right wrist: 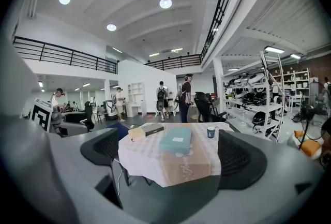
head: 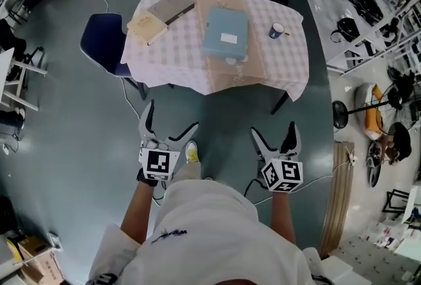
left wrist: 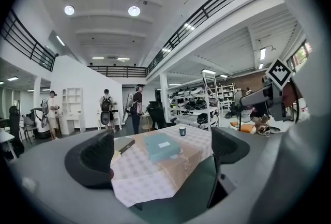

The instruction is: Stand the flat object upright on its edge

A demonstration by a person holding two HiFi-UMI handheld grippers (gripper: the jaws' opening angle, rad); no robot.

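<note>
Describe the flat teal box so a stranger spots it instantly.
Find the table covered in pale checked cloth. Near its middle lies the flat teal box. Only it is teal with a white label; two books lie left, a blue mug right.

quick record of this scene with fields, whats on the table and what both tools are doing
table: covered by a checked cloth
flat object: teal box, lying flat mid-table
also on table: mug right of it; grey book and tan book at left
chair: blue chair by the table's left side
left tool: open, empty, short of the table
right tool: open, empty, short of the table
task: not yet begun
</note>
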